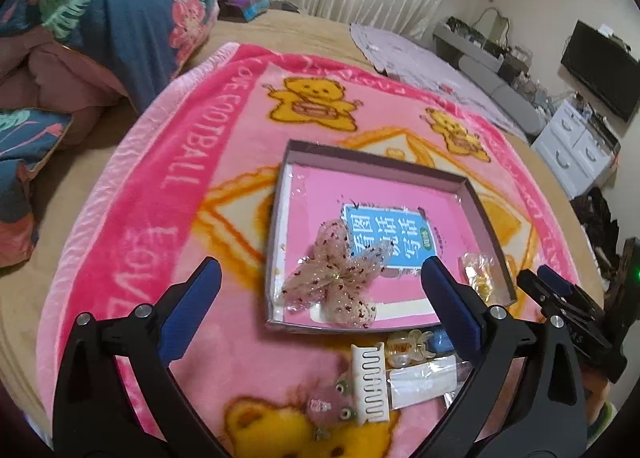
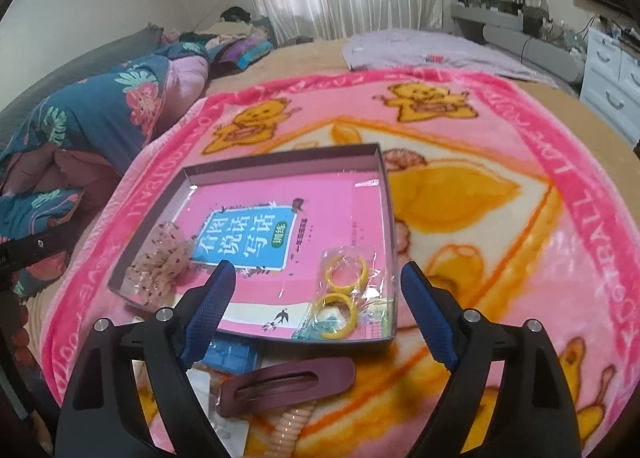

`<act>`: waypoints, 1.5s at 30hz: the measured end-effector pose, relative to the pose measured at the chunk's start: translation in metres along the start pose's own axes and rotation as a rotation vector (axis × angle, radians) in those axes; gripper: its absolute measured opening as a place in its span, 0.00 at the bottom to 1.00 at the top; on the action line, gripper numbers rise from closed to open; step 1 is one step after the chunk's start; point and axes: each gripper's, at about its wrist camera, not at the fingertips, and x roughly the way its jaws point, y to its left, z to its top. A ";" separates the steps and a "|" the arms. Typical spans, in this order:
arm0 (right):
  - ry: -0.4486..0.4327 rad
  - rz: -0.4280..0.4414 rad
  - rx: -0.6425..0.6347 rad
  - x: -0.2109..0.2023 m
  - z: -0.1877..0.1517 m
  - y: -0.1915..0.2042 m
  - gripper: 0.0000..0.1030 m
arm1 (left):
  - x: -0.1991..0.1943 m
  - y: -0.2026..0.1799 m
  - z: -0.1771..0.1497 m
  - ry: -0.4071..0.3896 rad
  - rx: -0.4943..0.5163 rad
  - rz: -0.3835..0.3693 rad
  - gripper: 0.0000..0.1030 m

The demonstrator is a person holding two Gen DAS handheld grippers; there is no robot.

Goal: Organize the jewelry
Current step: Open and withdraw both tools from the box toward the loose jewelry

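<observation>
Hovering over the pink teddy-bear blanket [image 1: 168, 194] on the bed, both claws stood wide apart w/ nothing between the pads. The left claw [image 1: 320, 290] was above the near edge of the shallow cardboard box [image 1: 372, 156], where a sheer pink bow hair clip [image 1: 340, 274] lay on a pink book [image 1: 320, 186]. The right claw [image 2: 320, 294] was above the same box's near right corner; a clear bag of yellow rings [image 2: 342, 290] lay inside, touching no pad. Outside the box, near its front wall, lay a white comb clip [image 1: 370, 382], a maroon hair clip [image 2: 288, 382], a blue piece [image 2: 234, 358] & a small pom-pom clip [image 1: 326, 406].
</observation>
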 end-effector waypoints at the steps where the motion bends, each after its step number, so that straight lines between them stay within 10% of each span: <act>1: -0.009 -0.002 -0.003 -0.005 0.001 0.001 0.81 | -0.005 0.002 0.000 -0.009 -0.004 -0.002 0.91; 24: -0.125 0.022 -0.017 -0.106 -0.011 0.009 0.82 | -0.088 0.012 -0.021 -0.133 -0.025 -0.029 0.91; 45: -0.062 0.050 -0.064 -0.114 -0.045 0.024 0.82 | -0.085 -0.026 -0.060 -0.065 0.084 -0.047 0.91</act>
